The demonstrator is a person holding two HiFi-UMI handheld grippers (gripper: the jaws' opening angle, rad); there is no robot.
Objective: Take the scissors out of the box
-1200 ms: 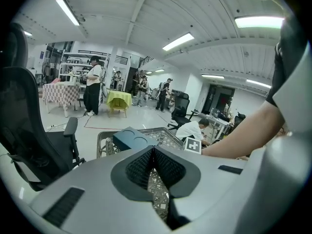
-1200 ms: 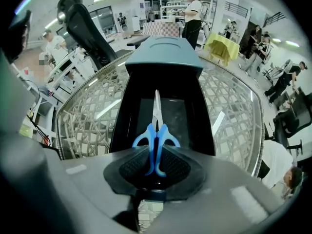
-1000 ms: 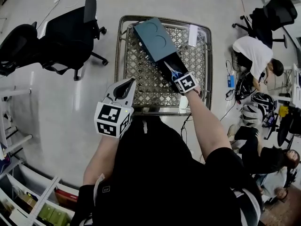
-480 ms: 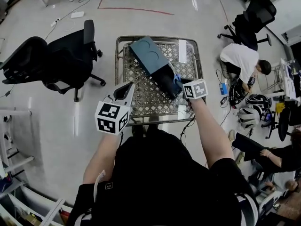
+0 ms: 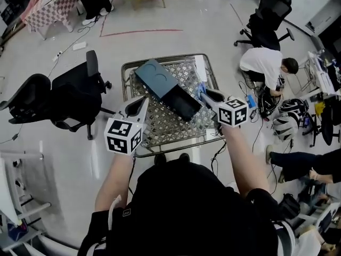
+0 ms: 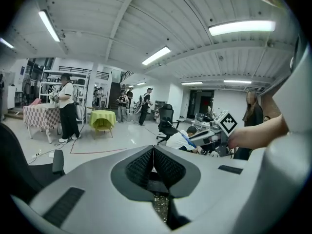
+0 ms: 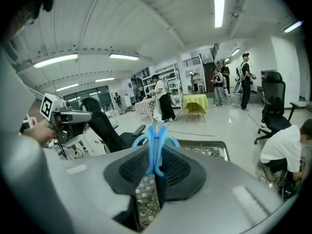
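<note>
The blue-handled scissors [image 5: 201, 91] are clamped in my right gripper [image 5: 206, 95], held above the right side of the lattice table [image 5: 160, 122] and clear of the box. In the right gripper view the scissors [image 7: 156, 143] stand upright between the pads, handles up, with the gripper [image 7: 155, 165] shut on them. The dark blue box [image 5: 157, 79] lies slantwise on the table with its black tray [image 5: 184, 103] slid out. My left gripper [image 5: 139, 105] hovers over the table's left front, jaws shut with nothing between them [image 6: 153, 157].
A white card [image 5: 201, 68] lies at the table's back right corner. A black office chair [image 5: 69, 97] stands left of the table. To the right, a person in a white shirt [image 5: 264, 63] crouches near cables and helmets [image 5: 287, 122].
My right gripper has lifted the scissors up out of the box's tray and off to the right. The left gripper has risen a little. The box has not moved.
</note>
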